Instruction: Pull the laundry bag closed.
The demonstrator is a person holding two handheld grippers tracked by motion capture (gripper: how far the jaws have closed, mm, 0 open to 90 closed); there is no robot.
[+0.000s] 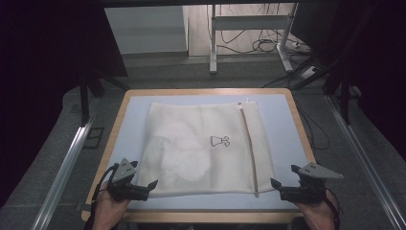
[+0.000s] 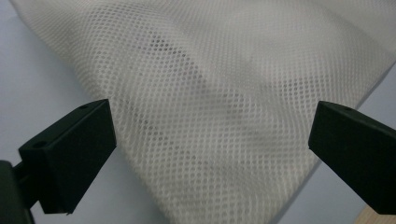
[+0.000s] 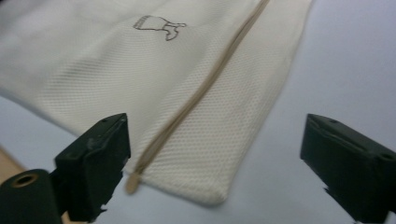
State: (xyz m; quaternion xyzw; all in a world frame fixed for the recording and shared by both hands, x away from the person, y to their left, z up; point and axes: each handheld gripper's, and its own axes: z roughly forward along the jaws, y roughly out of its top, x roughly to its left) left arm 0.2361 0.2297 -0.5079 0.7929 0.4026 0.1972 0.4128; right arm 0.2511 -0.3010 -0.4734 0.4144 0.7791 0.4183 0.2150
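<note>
Cream mesh: a zippered laundry bag (image 1: 206, 146) lies flat in the middle of the pale blue table (image 1: 282, 124), with something white bunched inside its near-left part. The zipper (image 1: 249, 146) runs far to near along the right side and looks closed. Nothing is gripped yet, so the work seems barely begun. The left gripper (image 1: 149, 187), jaws spread, points at the bag's near-left corner; the right gripper (image 1: 275, 184), also spread, sits just beside the near-right corner, by the zipper's end. Bare table borders the bag on the left, right and far sides, giving room to slide; the near edge is close.
</note>
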